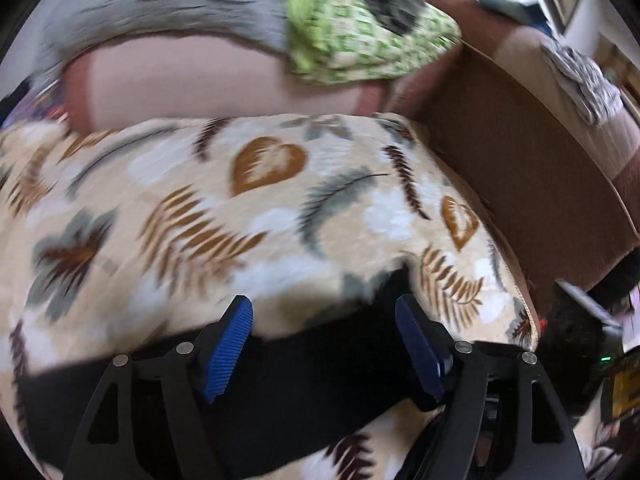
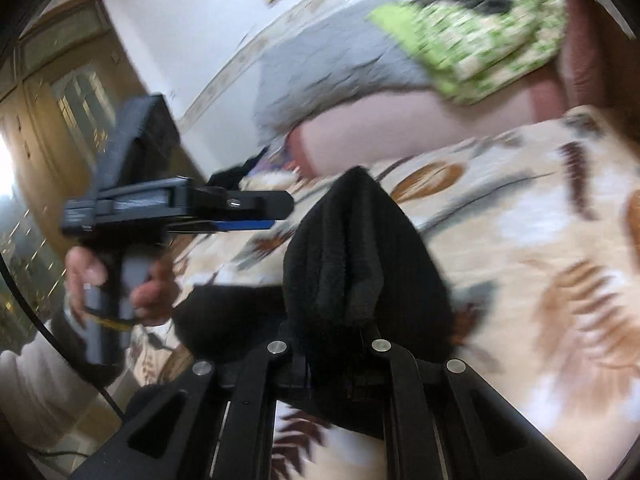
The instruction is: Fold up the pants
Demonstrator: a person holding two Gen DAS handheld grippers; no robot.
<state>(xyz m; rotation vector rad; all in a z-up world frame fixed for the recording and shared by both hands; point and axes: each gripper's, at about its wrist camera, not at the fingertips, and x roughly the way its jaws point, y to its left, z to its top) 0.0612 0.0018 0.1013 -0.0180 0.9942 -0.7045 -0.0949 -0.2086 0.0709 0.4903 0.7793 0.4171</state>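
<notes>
The black pants [image 1: 304,380] lie on a cream blanket with a leaf print [image 1: 248,208]. In the left wrist view my left gripper [image 1: 324,344] is open, its blue pads [image 1: 228,352] spread just above the black cloth. In the right wrist view my right gripper [image 2: 340,344] is shut on a bunched fold of the black pants [image 2: 352,256], which stands up in a peak between the fingers. The left gripper [image 2: 248,216] also shows there at the left, held in a hand, beside the cloth and apart from it.
A green patterned cloth [image 1: 360,28] and a grey cloth [image 1: 180,4] lie on a pink cushion [image 1: 200,84] behind the blanket. A brown sofa side [image 1: 520,168] rises at the right. A wooden door [image 2: 60,92] stands at the far left.
</notes>
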